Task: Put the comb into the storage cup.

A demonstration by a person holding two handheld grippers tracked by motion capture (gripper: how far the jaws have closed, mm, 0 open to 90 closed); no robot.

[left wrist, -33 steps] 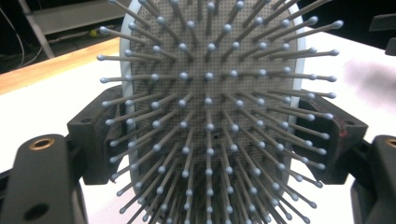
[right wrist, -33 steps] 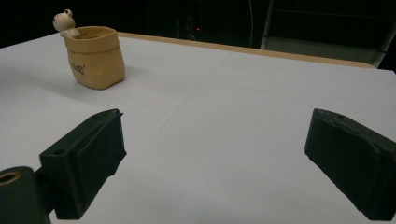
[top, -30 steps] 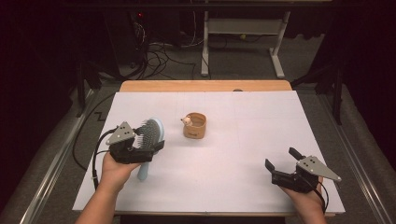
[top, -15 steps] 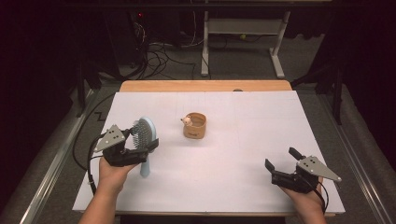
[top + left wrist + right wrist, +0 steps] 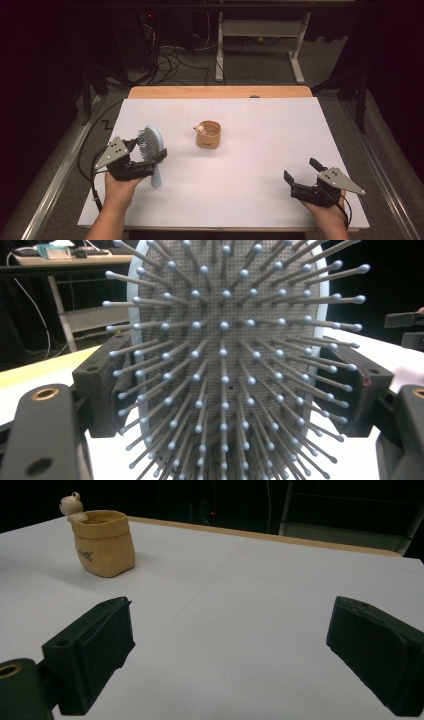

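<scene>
Table: white sheet over a wooden top, wood edge showing at the far side.

Change over the last second: the hairbrush and the left gripper carrying it have shifted a little toward the left edge of the table and the brush head now stands more upright. A second ago the brush sat closer to the tan cup; now it is farther from it. The right gripper has not moved. The cup is unchanged.

Reading: the brush is lifted and in hand, so the pick-up looks done. The small leftward drift with a tilt correction suggests re-orienting before a carry, probably toward the cup, though the goal is a judgement only.

Brush position: left-front part of the table, head up, handle pointing down with its tip at or just above the sheet; I cannot tell if it touches. In the left gripper view the bristles face the camera and both pads press the pale blue rim.

Left gripper: clamped on the brush head, jaws fairly wide. Hand beneath, forearm entering from the front edge.

Right gripper: jaws spread wide, nothing between them, resting low at the right-front corner, aimed across the table.

Cup: small tan sack-shaped pot with a tiny figure on its rim, mid-table, well apart from both grippers.
</scene>
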